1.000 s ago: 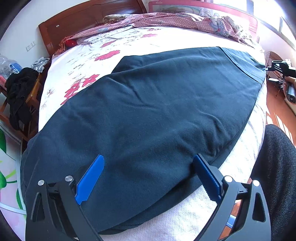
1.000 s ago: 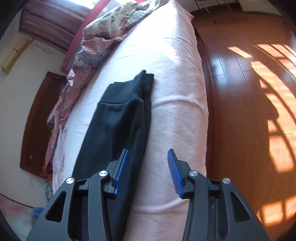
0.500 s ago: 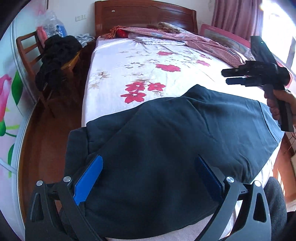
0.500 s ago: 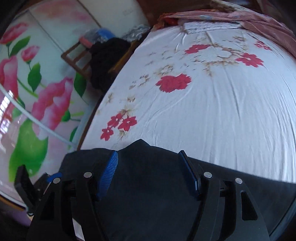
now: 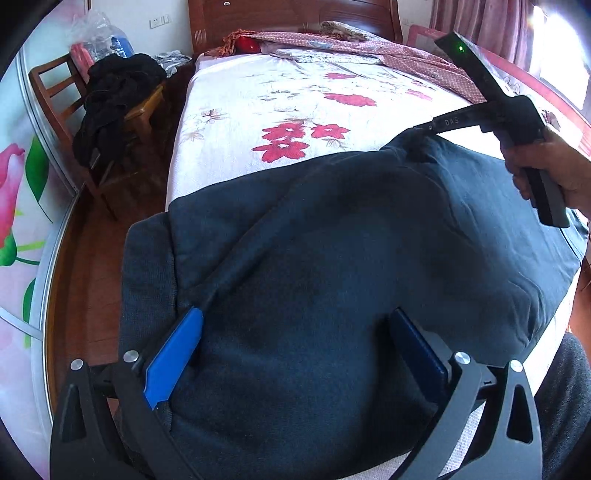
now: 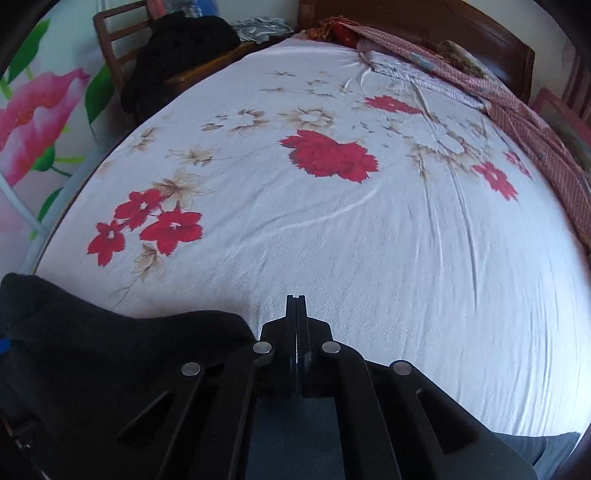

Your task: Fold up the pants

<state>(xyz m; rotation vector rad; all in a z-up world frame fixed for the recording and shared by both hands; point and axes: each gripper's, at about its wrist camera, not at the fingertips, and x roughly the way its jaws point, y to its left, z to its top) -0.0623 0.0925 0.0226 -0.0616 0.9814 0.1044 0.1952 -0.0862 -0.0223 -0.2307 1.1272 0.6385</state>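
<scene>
Dark pants (image 5: 351,258) lay on the bed (image 5: 295,110), spread between the left gripper's (image 5: 295,354) wide fingers. The right gripper's (image 6: 296,306) fingers had pinched their far edge; next, probably, folding it over.

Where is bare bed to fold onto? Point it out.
The floral sheet lies bare between the dark pants and the pink quilt bunched along the headboard. Crowded: the near edge, covered by the pants, and the chair heaped with black clothes.
</scene>
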